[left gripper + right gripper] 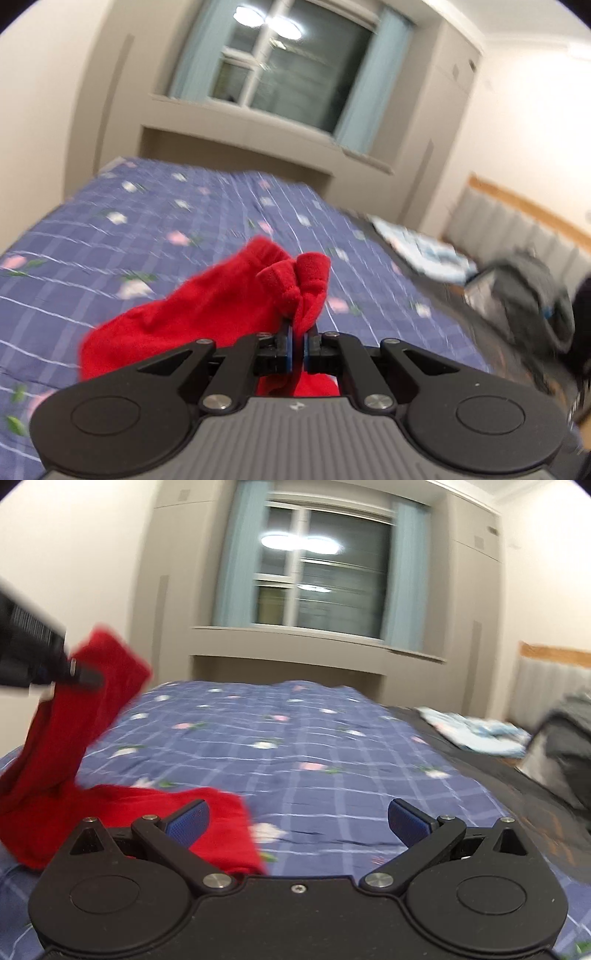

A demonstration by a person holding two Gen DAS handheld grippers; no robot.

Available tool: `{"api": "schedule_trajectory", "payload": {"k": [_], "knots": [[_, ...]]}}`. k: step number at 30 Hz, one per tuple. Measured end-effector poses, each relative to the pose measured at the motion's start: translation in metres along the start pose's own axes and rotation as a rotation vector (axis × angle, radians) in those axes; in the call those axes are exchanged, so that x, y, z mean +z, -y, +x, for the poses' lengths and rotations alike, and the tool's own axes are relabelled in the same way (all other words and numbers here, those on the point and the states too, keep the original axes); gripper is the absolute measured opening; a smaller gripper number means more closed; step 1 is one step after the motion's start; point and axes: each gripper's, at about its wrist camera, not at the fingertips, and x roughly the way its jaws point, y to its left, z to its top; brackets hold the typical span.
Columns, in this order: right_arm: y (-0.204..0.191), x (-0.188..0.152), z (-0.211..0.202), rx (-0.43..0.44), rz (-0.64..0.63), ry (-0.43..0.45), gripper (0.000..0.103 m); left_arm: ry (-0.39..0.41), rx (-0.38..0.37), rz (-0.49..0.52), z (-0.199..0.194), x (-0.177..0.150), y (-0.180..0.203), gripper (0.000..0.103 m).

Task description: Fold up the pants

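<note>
The red pants (pixel 207 314) hang from my left gripper (pixel 298 332), which is shut on a bunched edge of the cloth and holds it above the bed. In the right wrist view the same pants (pixel 92 746) rise at the far left to the left gripper (pixel 79 674), and their lower part lies on the bedspread in front of my right gripper (pixel 298 818). My right gripper is open and empty, low over the bed, with its left fingertip (pixel 190 818) over the red cloth.
The bed has a blue checked floral bedspread (pixel 314 746). A light blue cloth (pixel 476 731) and a grey heap (pixel 569 723) lie at its right side. A window with curtains (pixel 314 568) and a padded headboard (pixel 546 686) are beyond.
</note>
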Motion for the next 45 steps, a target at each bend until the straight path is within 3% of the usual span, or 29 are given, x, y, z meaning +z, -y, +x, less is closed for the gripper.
{"api": "schedule_trajectory", "payload": {"k": [4,11,13,16,18,20,23,26,30,34,38,40,45], "knots": [[0.022,-0.007,0.001,-0.042,0.090,-0.033,0.103,-0.111,0.000,0.080,0.039,-0.026,0.025,0.004],[0.032,-0.020,0.009,-0.037,0.136,-0.075,0.103,-0.219,0.013,0.113,0.050,-0.061,0.032,0.005],[0.031,-0.022,0.012,-0.030,0.136,-0.087,0.103,-0.270,0.000,0.105,0.052,-0.062,0.029,0.011],[0.031,-0.025,0.015,-0.026,0.140,-0.105,0.103,-0.303,-0.015,0.086,0.050,-0.063,0.022,0.027],[0.031,-0.027,0.015,-0.025,0.146,-0.117,0.103,-0.314,-0.019,0.077,0.048,-0.061,0.019,0.068],[0.032,-0.029,0.018,-0.023,0.155,-0.132,0.103,-0.294,-0.024,0.055,0.040,-0.058,0.016,0.080],[0.034,-0.032,0.022,-0.011,0.164,-0.166,0.103,-0.284,-0.038,0.034,0.027,-0.053,0.009,0.089],[0.033,-0.034,0.026,0.019,0.166,-0.189,0.103,-0.253,-0.006,-0.006,0.009,-0.047,-0.003,0.102],[0.027,-0.026,0.028,0.134,0.146,-0.185,0.103,-0.225,0.118,-0.061,-0.013,-0.041,-0.029,0.103],[0.017,-0.010,0.042,0.313,0.155,-0.188,0.103,-0.224,0.280,-0.140,-0.028,-0.039,-0.069,0.103],[0.006,0.006,0.078,0.492,0.220,-0.253,0.103,-0.253,0.394,-0.222,-0.028,-0.038,-0.107,0.103],[-0.006,0.015,0.101,0.539,0.208,-0.319,0.103,-0.275,0.418,-0.251,-0.023,-0.038,-0.122,0.103],[-0.024,0.025,0.144,0.566,0.151,-0.362,0.103,-0.306,0.426,-0.268,-0.015,-0.045,-0.137,0.102]]}}
